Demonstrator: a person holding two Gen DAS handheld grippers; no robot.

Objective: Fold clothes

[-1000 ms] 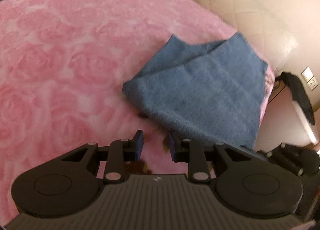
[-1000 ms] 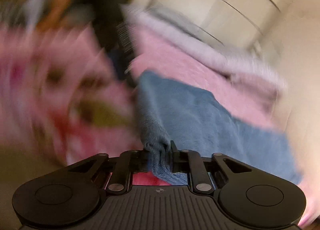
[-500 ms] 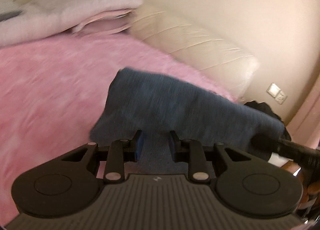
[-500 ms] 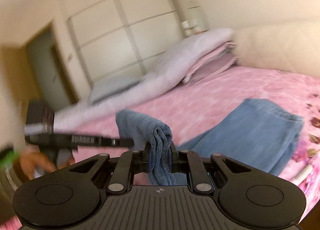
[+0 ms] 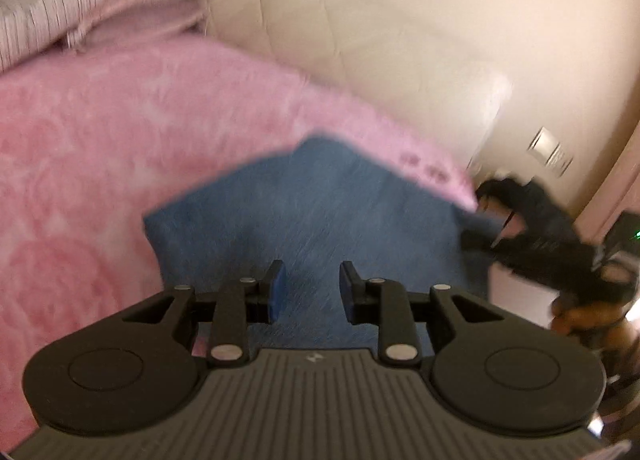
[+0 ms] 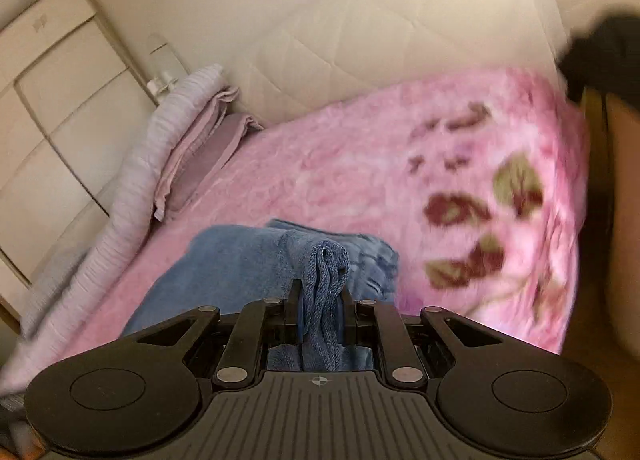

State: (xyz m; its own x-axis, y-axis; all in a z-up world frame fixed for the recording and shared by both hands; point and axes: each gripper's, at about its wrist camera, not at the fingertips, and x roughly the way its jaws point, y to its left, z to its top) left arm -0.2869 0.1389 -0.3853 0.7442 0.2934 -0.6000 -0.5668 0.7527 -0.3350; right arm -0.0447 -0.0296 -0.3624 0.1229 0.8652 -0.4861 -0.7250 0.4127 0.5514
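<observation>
A bunched edge of the blue towel (image 6: pixel 324 284) is pinched tight between the jaws of the right gripper (image 6: pixel 320 312), with the rest of the cloth spread ahead and to its left on the pink floral blanket (image 6: pixel 360 163). The left gripper (image 5: pixel 308 292) is held with jaws apart and nothing between them, poised over the towel (image 5: pixel 320 211), which is seen lying straight ahead. Folded bedding (image 6: pixel 192 139) is stacked far ahead to the left, against the cream quilted headboard (image 6: pixel 360 39).
</observation>
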